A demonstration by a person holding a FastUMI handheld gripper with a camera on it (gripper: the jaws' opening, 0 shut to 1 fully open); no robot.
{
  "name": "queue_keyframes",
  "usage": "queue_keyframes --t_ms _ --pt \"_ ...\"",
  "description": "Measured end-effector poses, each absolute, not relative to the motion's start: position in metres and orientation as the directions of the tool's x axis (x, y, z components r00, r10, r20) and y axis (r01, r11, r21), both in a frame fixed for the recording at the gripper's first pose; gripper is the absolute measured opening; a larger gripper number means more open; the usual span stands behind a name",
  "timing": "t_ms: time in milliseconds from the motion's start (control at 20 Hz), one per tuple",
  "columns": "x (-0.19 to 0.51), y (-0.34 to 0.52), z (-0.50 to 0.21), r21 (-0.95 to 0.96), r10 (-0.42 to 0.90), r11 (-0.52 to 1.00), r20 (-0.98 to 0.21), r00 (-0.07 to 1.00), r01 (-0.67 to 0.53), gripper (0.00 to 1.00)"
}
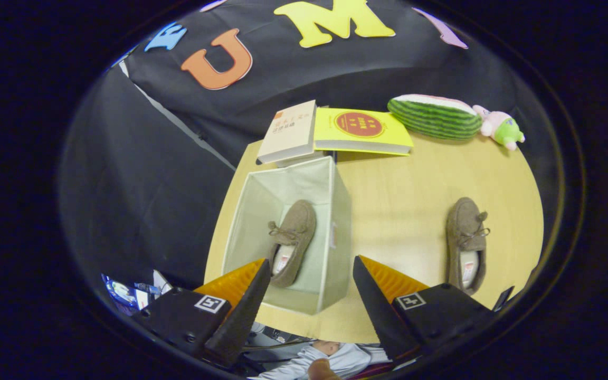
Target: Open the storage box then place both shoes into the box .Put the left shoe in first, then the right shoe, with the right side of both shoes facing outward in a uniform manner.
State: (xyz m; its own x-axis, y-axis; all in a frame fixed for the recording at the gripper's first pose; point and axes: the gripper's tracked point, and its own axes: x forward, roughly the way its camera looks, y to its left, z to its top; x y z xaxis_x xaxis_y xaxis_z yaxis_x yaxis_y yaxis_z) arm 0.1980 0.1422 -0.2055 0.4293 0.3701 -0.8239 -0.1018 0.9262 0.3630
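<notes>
Clearly, in the gripper view, the fingers (312, 295) are spread wide and hold nothing, hovering high above the round worktop (404, 190) with their tips pointing down over the near wall of the storage box (338, 232). That box stands open at about nine o'clock on the worktop, and one shoe (293, 240) already lies on its floor, toe toward twelve o'clock and heel toward the fingers, leaning close to the box's left inner wall. The second shoe (466, 243) rests on the bare worktop at about three o'clock, well apart from the box, toe likewise toward twelve o'clock. Beyond the box, at twelve o'clock, lie a pale book (289, 132) and a yellow book (362, 131), with a watermelon plush (433, 116) and a small pink-and-green toy (502, 126) toward one o'clock. By the look of it, the first placing is done and the shoe on the worktop is next. The risks: a soft, fuzzy upper may slip or fold if pinched at the collar alone, so the shoe could twist and land facing the wrong way; lowering it carelessly could nudge the light fabric box or knock the shoe already inside out of line.
</notes>
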Motion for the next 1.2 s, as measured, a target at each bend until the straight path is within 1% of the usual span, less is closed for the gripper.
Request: queue_keyframes --t_ms 350,550,900,1100,1200 --pt "0.195 0.053 -0.228 0.301 0.290 0.953 -0.855 0.429 -0.043 1.00" --pt "0.191 0.003 -0.256 0.226 0.209 0.974 -0.895 0.394 -0.004 1.00" --pt "0.183 -0.070 -0.299 0.070 0.064 0.998 -0.940 0.334 0.004 1.00" --pt "0.190 -0.113 -0.325 -0.063 -0.062 0.998 -0.944 0.324 0.007 1.00" --pt "0.190 -0.124 -0.337 -0.078 -0.074 0.997 -0.952 0.296 0.000 1.00"
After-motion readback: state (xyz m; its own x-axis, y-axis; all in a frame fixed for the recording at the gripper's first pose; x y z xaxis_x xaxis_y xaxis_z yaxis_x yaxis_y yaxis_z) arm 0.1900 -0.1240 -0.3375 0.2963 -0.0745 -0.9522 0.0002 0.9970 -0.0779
